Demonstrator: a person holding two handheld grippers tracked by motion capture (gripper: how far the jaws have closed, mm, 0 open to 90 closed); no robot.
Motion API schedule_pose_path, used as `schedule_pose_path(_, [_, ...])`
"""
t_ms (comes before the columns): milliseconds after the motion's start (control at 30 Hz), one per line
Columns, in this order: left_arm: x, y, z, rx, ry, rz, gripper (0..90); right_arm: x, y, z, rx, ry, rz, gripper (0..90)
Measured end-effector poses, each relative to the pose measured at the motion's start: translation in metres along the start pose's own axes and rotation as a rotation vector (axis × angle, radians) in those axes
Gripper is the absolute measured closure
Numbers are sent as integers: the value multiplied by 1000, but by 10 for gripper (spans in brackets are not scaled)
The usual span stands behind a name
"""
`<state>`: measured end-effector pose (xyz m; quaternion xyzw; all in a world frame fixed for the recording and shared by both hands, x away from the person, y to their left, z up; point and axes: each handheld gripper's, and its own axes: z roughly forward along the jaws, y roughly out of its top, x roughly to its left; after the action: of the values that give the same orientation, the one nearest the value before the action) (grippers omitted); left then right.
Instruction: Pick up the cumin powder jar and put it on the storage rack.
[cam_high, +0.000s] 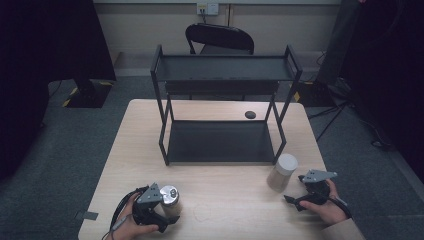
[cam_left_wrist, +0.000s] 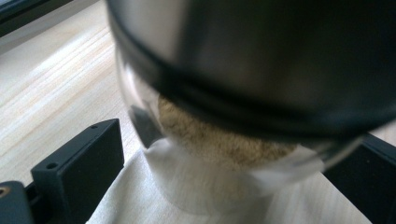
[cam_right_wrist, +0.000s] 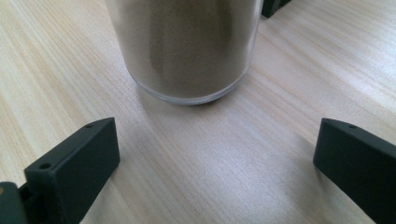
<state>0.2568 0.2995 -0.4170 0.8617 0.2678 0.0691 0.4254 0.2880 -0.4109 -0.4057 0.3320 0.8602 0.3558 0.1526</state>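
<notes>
A glass jar with a silver metal lid (cam_high: 169, 196) stands near the table's front left; up close the jar (cam_left_wrist: 219, 140) holds beige powder. My left gripper (cam_high: 167, 212) is open, and its jaws (cam_left_wrist: 224, 154) stand wide on either side of that jar without touching it. A second jar with a white lid (cam_high: 284, 170), full of brown powder, stands at the front right. My right gripper (cam_high: 295, 189) is open just short of it, with this jar (cam_right_wrist: 187, 51) a little beyond the fingertips (cam_right_wrist: 74, 163).
A black two-tier metal rack (cam_high: 220, 75) stands at the middle back of the wooden table (cam_high: 225, 200), both shelves bare. A small dark round object (cam_high: 250, 114) lies beside the rack's right rear leg. A black chair (cam_high: 220, 37) is behind the table.
</notes>
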Motion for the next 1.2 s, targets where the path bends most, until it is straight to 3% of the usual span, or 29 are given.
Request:
schedule_pose_path(300, [3,2,4,-1,-14,-1,151,0,0,0,0,0,0,0])
schedule_pose_path(533, [2,0,2,-14,2,-10,254,0,0,0,0,0,0,0])
schedule_pose_path(933, [-2,0,1,-19,21,24,287,0,0,0,0,0,0,0])
schedule_pose_path(1200, [-3,0,1,-27,26,19,302,0,0,0,0,0,0,0])
